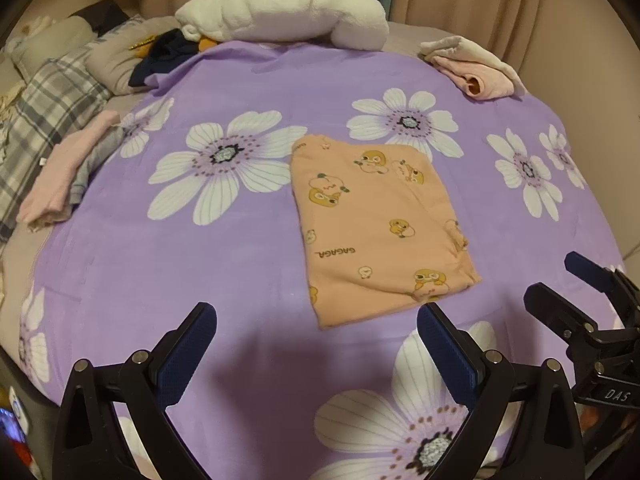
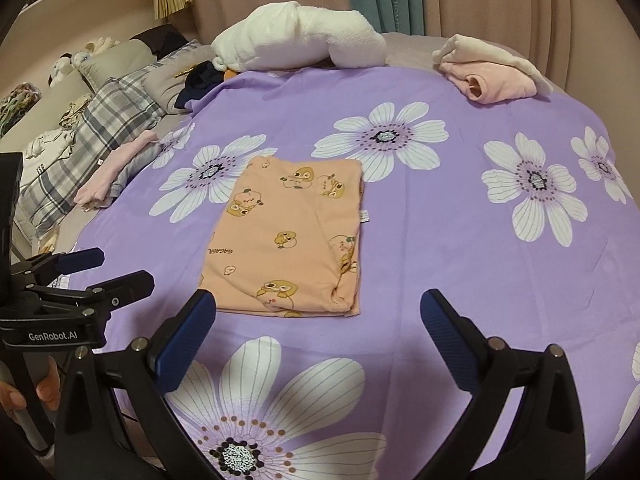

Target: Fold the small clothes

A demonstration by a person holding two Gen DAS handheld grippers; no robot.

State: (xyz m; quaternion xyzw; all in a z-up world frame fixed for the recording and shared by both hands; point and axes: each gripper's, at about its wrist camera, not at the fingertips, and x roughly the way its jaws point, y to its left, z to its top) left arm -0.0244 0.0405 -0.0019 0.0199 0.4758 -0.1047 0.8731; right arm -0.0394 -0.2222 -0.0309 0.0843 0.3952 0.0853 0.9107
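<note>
Peach cotton garment with duck print, folded into a flat rectangle, lying mid-bed on purple flowered bedsheet, left claw jaws wide apart — empty, clear of cloth, right claw likewise spread — nothing between.

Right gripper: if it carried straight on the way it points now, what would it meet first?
Probably the folded peach duck-print garment, or the purple floral sheet just beside its right edge; depth is hard to judge. The right gripper is open and empty, angled down at the bed.
</note>
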